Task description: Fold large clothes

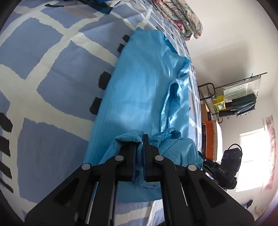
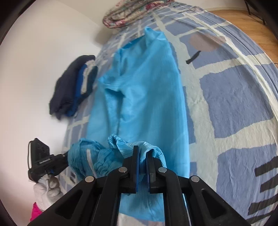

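Observation:
A large bright blue garment (image 1: 139, 83) lies lengthwise on a bed with a blue-and-white checked cover (image 1: 43, 69). My left gripper (image 1: 139, 139) is shut on a bunched edge of the garment's near end, cloth pinched between its black fingers. In the right wrist view the same blue garment (image 2: 144, 90) stretches away along the bed, and my right gripper (image 2: 141, 151) is shut on another fold of its near edge. Both near corners are lifted above the flat part. The other gripper shows at each view's side: the right one (image 1: 231, 161), the left one (image 2: 41, 160) in a white-gloved hand (image 2: 46, 187).
A floral quilt (image 1: 180, 15) is heaped at the bed's far end. A pile of dark navy and blue clothes (image 2: 73, 85) sits by the wall on the bed. A wire rack (image 1: 238, 93) with items and a bright window (image 1: 252, 156) stand beyond the bed. Wood floor (image 2: 243, 22) shows past the far edge.

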The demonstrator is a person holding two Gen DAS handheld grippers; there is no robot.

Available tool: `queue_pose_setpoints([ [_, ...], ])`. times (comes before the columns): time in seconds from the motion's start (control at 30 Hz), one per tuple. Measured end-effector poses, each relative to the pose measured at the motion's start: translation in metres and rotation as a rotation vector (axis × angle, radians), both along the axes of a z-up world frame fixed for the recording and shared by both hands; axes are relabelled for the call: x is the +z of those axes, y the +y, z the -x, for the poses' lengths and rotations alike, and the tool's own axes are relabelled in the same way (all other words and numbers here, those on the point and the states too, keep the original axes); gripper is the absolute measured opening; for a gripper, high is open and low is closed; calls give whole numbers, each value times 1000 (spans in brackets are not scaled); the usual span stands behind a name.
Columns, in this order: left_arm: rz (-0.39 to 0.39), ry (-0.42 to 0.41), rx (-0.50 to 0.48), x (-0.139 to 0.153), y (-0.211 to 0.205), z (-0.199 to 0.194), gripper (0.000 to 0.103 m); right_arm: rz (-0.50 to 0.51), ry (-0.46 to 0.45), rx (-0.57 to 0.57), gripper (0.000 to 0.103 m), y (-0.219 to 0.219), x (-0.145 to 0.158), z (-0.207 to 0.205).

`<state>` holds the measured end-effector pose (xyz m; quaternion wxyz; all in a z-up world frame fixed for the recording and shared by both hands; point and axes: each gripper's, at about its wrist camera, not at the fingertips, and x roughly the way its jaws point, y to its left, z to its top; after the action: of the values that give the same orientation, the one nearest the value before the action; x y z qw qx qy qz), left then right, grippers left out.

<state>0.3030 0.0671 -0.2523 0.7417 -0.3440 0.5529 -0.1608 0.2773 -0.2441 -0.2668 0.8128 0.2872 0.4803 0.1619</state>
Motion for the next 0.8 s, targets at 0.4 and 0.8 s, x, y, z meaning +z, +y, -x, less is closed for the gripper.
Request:
queue_pose_setpoints([
  [0.4, 14, -27, 48, 15, 18, -9, 53, -16, -105, -55, 62, -29, 31, 10],
  [0.8, -180, -51, -219, 3, -20, 17, 26, 223, -94, 146, 36, 11, 13, 52],
])
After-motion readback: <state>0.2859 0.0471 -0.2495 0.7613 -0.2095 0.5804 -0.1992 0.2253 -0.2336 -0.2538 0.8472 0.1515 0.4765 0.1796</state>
